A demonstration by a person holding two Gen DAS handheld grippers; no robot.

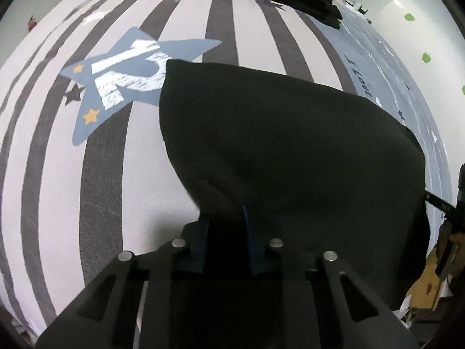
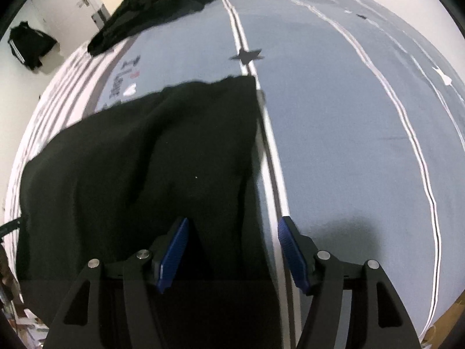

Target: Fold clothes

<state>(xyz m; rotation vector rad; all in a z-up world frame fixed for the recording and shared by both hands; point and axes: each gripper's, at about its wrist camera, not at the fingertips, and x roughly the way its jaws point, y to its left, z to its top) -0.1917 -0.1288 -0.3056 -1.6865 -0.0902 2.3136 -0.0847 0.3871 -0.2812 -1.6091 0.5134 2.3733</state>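
Here, 2 hand-held grippers meet a black garment [image 1: 290, 151] lying on a bed sheet [image 1: 52, 151] printed with grey stripes and a blue star [image 1: 116, 87]. The garment is spread near the front edge of the bed, straddling the line where the striped part of the sheet gives way to plain blue.

The left gripper [image 1: 225, 218] has its blue pads close together with black cloth rising between them, so it looks clamped on the garment's near left corner. The right gripper [image 2: 232, 250] has its pads standing wide apart; the garment's right edge lies between them, ungripped.

The cloth sags and ripples into soft creases, so it likely handles as light, limp and floppy, with no stiffness to hold a shape. It should neither slip much nor break. Good holds are the corners and hemmed edges, pinching through every layer so none peels away.

A second heap of dark clothes [image 2: 157, 5] sits far back on the bed. Whether the garment is already partly folded cannot be told.
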